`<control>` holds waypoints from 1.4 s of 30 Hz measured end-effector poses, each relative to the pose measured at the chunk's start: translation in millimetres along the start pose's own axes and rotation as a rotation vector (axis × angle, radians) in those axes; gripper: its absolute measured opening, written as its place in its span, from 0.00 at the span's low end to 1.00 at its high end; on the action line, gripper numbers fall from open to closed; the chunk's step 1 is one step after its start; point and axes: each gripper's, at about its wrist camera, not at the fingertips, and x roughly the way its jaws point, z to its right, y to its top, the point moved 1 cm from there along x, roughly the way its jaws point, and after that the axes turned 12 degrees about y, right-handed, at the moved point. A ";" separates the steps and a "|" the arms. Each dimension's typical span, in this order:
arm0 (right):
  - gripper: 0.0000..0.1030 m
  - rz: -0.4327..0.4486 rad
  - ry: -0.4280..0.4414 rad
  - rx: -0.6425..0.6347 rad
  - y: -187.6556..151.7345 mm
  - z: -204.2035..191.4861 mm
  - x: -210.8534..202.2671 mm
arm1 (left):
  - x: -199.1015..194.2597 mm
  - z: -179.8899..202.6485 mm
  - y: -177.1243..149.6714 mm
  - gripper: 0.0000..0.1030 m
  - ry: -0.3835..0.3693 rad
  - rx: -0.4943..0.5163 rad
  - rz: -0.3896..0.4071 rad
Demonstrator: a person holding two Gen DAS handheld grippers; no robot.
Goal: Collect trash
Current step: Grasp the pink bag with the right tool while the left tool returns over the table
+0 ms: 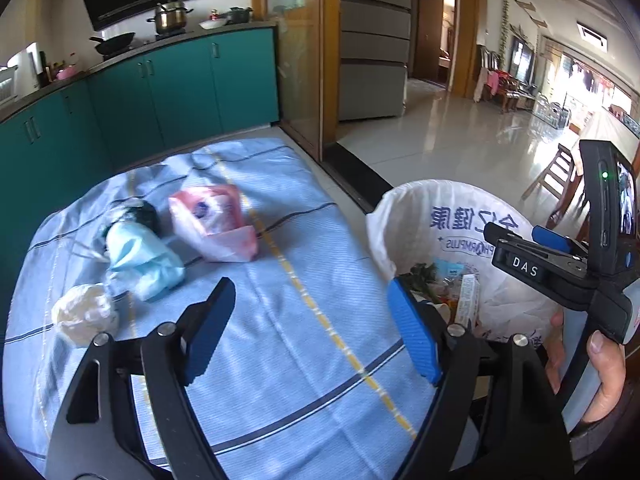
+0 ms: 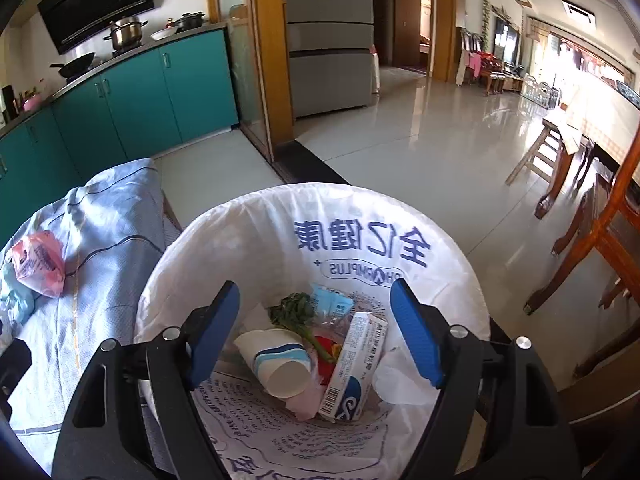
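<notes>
both grippers wide, holding nothing. right gripper [image 2: 314, 334] over lined bin [image 2: 400, 216], paper cup [image 2: 276, 362] inside. left gripper [image 1: 312, 330] beside bin, over blue cloth [image 1: 280, 240].

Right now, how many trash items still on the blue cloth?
3. Pink bag at the far middle, light-blue bundle left of it, crumpled white wad nearest, at the left edge. Folds may hide more.

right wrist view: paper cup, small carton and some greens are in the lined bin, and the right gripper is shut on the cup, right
Not quite. The right wrist view shows the right gripper open above the lined bin, holding nothing. The paper cup, small carton and greens do lie inside.
</notes>
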 end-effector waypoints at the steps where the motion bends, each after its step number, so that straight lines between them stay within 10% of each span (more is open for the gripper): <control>1: 0.75 0.001 0.005 -0.006 0.3 -3.1 0.4 | -3.1 -4.0 -0.7 0.78 0.012 -0.002 0.010; 19: 0.79 -0.047 0.202 -0.106 10.1 -78.1 15.9 | -17.4 -146.8 -8.6 0.84 0.277 -0.200 0.025; 26: 0.79 -0.104 0.318 -0.282 57.4 -175.2 38.0 | -12.3 -228.0 -26.2 0.84 0.367 -0.394 -0.079; 33: 0.79 -0.295 0.579 -0.395 31.0 -253.2 93.9 | -10.4 -239.6 -35.7 0.84 0.436 -0.367 -0.096; 35: 0.63 -0.371 0.667 -0.431 21.0 -263.1 94.7 | -5.0 -241.3 -36.7 0.84 0.431 -0.383 -0.109; 42: 0.58 -0.355 0.686 -0.554 2.6 -253.2 64.2 | 9.6 -225.9 -36.7 0.84 0.373 -0.361 -0.120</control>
